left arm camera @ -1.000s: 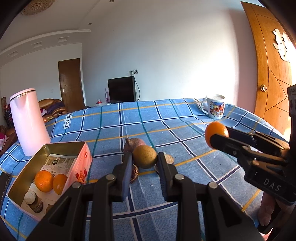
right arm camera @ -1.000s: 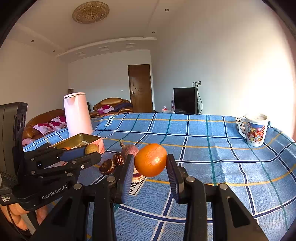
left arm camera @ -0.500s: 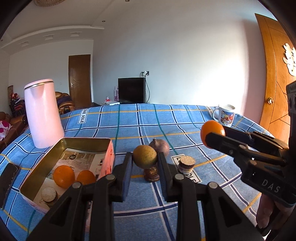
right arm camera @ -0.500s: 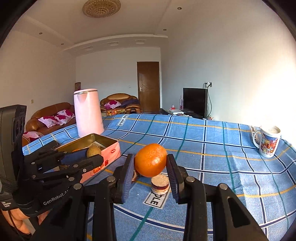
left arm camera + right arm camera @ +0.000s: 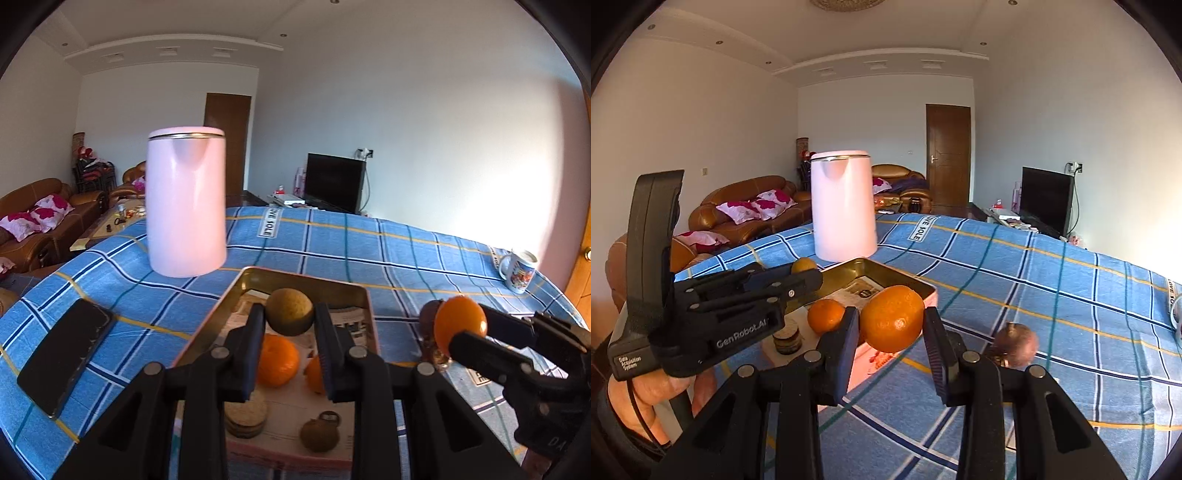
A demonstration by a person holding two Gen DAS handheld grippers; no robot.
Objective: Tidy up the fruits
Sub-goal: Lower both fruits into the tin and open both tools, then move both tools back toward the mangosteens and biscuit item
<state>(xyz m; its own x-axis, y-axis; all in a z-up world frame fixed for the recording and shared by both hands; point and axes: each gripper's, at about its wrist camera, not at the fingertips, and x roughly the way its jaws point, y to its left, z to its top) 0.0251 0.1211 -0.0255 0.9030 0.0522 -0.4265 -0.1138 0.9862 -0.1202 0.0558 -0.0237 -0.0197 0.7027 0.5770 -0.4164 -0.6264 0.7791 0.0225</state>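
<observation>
a yellow-brown fruit was held by the left gripper above the gold tin, where two oranges lay. an orange was clamped by the right gripper near the tin's right side.

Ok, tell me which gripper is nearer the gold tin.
Left. The left gripper, shut on a greenish-brown fruit, hangs right over the gold tin. The right gripper, shut on an orange, sits off the tin's right side, above the blue cloth.
</observation>
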